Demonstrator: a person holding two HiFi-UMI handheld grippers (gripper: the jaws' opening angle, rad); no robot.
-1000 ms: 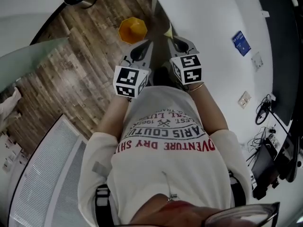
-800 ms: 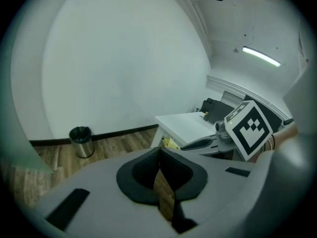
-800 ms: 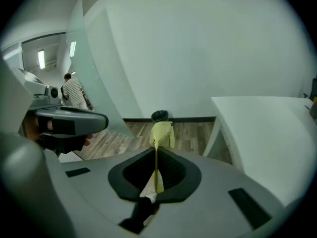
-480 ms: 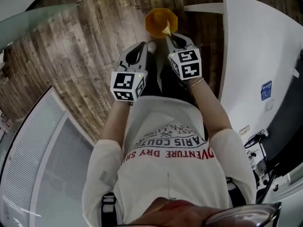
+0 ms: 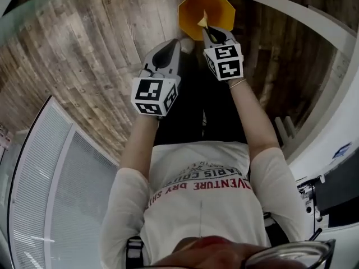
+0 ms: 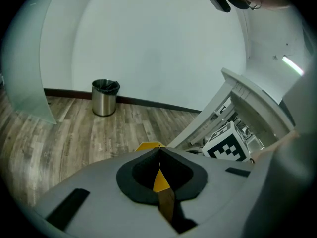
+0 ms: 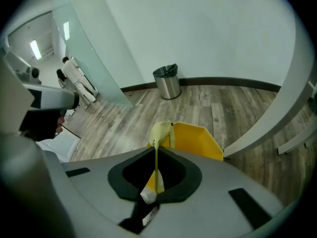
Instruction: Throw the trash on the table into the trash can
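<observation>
Pale-yellow trash, a thin crumpled scrap (image 7: 161, 133), is pinched between the closed jaws of the right tongs (image 7: 156, 150). Its upper end protrudes past the tips, and a whiter end trails in the recess behind them. The grip is taken across the flat of the scrap, which is judged to keep so light and limp an item from slipping.

In the head view the right tongs (image 5: 212, 32) are pointed steeply down. The scrap (image 5: 202, 20) is positioned over the opening of the yellow octagonal trash can (image 5: 224, 7), which stands on the wooden floor (image 5: 95, 49) just ahead of the person. This placement is judged to prepare the release: once the jaws are parted, the scrap should fall inside the rim. The height above the opening cannot be read.

The left tongs (image 5: 173, 43) are held beside the right tongs, short of the can's rim. Their jaws are closed with nothing between them. In the left gripper view, the yellow seen at the left tongs (image 6: 159, 151) is the trash can (image 6: 147, 145) behind. They are judged idle and kept clear of the drop path.

A steel bin (image 6: 105, 97) stands by the wall, well apart, and is not addressed.

Caution: a light scrap may cling to a pad on release.
</observation>
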